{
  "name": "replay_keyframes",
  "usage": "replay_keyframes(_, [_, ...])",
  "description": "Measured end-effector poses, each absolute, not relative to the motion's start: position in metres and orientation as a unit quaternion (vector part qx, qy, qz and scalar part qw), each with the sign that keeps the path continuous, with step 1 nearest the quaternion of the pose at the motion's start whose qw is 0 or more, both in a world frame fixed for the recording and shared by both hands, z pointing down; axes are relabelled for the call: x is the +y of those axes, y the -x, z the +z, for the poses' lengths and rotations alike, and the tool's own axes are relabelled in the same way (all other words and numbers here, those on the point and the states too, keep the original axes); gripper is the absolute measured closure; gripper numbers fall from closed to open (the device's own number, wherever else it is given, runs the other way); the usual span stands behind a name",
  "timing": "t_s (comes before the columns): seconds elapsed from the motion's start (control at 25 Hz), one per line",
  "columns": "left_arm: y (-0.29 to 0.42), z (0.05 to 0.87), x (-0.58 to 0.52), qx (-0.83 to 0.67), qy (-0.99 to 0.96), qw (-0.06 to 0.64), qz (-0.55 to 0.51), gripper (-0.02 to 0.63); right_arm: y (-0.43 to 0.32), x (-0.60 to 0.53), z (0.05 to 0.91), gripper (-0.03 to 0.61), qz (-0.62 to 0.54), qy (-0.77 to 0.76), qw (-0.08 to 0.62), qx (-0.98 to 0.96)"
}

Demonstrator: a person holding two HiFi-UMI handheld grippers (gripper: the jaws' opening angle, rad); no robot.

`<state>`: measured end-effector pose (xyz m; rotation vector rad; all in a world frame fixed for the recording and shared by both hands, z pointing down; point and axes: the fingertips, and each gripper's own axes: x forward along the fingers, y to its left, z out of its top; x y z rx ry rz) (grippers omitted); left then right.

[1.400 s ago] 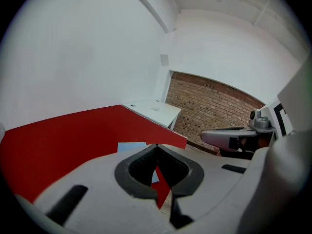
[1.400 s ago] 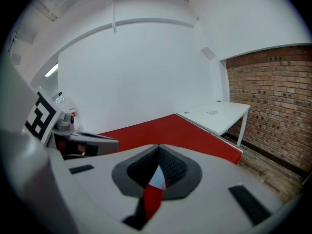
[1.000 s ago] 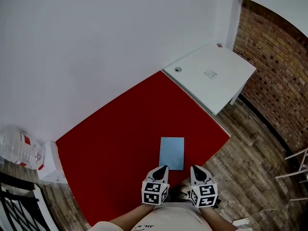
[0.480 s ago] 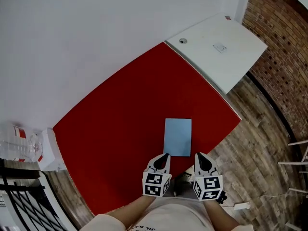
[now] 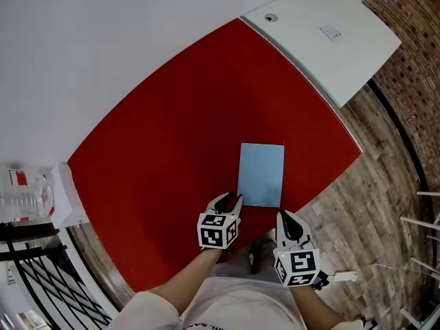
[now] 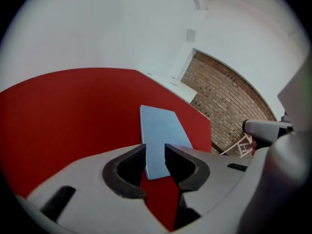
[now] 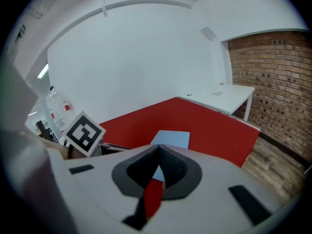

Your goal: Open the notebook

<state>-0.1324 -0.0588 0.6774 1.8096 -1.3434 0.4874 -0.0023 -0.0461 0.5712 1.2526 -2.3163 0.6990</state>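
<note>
Currently lying closed and flat on the red table [image 5: 158,157]: one pale blue notebook [image 5: 261,174], sitting close to the table's near edge, toward the right corner.

Surroundings:
- A white table [image 5: 323,33] is butting against the red one's far end.
- A brick wall [image 5: 412,67] is running behind it.
- A wooden floor [image 5: 371,198] is showing on the right.
- A clear water bottle [image 5: 20,199] is standing off the red table's left end.
- A black rack [image 5: 41,280] is showing at the lower left.

Left gripper [image 5: 232,199]: hovering over the red surface just beside the notebook's near left corner and pointing forward and down. Its jaws have just been opening and are now standing apart, clasping nothing. The notebook's near edge is showing through the gap, beyond the tips.

Right gripper [image 5: 285,216]: hanging at the table's near edge, off the notebook's near right corner and apart from it. It is tilting downward, with its jaws pressing together and nothing between them.
</note>
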Motion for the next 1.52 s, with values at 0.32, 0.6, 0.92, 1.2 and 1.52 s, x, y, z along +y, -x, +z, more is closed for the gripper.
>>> replay_keyframes(0.32, [0.123, 0.717, -0.065, -0.497, -0.710, 0.454, 0.208, 0.491, 0.006, -0.039, 0.593, 0.572, 0.278, -0.444, 0.218, -0.823])
replay_keyframes(0.6, [0.121, 0.726, -0.068, -0.492, -0.695, 0.485, 0.198, 0.492, 0.001, -0.046, 0.602, 0.572, 0.282, -0.454, 0.221, -0.816])
replay_keyframes(0.92, [0.124, 0.728, -0.068, -0.498, -0.684, 0.491, 0.207, 0.524, -0.004, -0.049, 0.606, 0.572, 0.286, -0.462, 0.221, -0.810])
replay_keyframes(1.2, [0.126, 0.726, -0.068, -0.501, -0.681, 0.492, 0.208, 0.563, -0.007, -0.047, 0.608, 0.572, 0.292, -0.463, 0.220, -0.807])
replay_keyframes(1.52, [0.134, 0.716, -0.070, -0.506, -0.685, 0.482, 0.206, 0.577, -0.010, -0.049, 0.607, 0.572, 0.295, -0.468, 0.213, -0.806])
